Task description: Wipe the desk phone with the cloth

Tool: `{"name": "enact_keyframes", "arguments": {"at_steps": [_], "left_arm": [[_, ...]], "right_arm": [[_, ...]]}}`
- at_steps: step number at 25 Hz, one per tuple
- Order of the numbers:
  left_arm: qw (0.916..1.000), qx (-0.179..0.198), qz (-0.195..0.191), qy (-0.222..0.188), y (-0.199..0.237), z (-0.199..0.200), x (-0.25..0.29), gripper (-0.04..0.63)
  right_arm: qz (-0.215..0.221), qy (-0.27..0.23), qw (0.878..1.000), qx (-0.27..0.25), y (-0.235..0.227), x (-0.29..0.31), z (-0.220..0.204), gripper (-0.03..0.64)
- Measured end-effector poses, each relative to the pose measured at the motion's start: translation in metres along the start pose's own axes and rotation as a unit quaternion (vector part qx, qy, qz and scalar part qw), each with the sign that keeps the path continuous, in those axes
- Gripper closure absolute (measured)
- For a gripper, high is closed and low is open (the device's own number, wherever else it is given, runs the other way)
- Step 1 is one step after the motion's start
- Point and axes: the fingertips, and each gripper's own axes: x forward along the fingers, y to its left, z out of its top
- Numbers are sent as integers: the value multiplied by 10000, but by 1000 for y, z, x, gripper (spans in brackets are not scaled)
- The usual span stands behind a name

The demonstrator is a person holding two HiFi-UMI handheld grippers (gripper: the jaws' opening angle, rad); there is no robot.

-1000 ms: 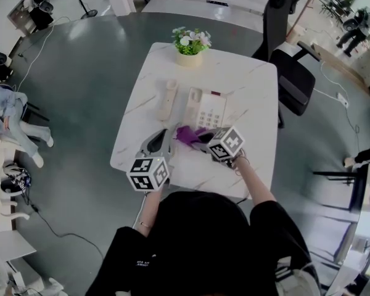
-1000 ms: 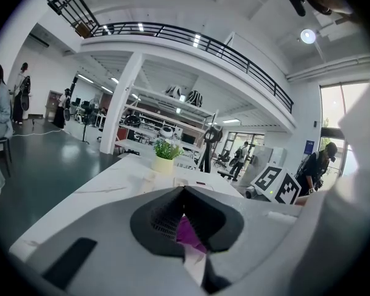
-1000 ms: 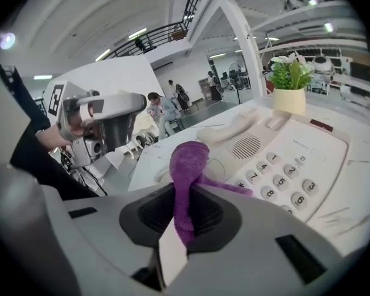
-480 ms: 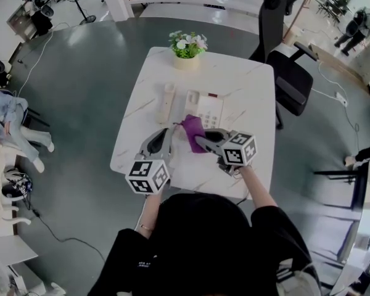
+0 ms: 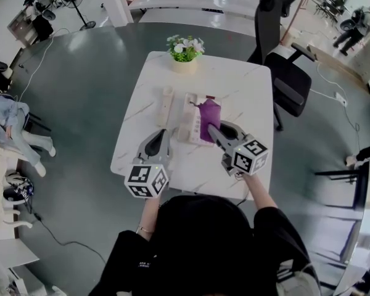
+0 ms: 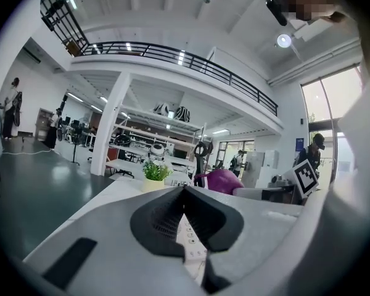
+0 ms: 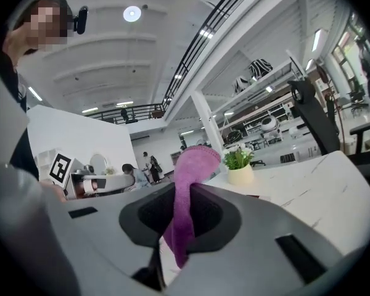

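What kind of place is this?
Probably a large open-plan office or workshop hall: a marble-top table with a desk phone, an office chair beside it, and a railed mezzanine overhead.

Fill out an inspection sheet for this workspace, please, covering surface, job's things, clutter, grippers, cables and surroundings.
Surface: white marbled table, no spills seen.
Job's things: desk phone mid-table; its handset lies off it, to the left; purple cloth rests on the phone's right part.
Clutter: potted plant at the far edge.
Grippers: right gripper has its fingers shut on the cloth; left gripper is shut and empty, near the phone's near-left corner.
Cables: nothing seen on the table; floor cable right of the chair.
Surroundings: black office chair at the far right corner; seated person far left.
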Motion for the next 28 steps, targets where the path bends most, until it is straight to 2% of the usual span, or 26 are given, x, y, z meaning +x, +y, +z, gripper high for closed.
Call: {"name": "enact_keyframes", "arguments": {"at_steps": [9,17,28], "left_arm": [[9993,206,189,-264,7,28,-14,598],[9977,356,351,-467,11,47,-23,598],[9974,405,411,-439,7,45,-24,598]], "right_arm": [[-576,-501,9965,-333,-11,-27,33,580],[-726,-764,9928,-564,-13,-40,55,580],[-846,-800,9907,-707,-17,-47,60,580]]}}
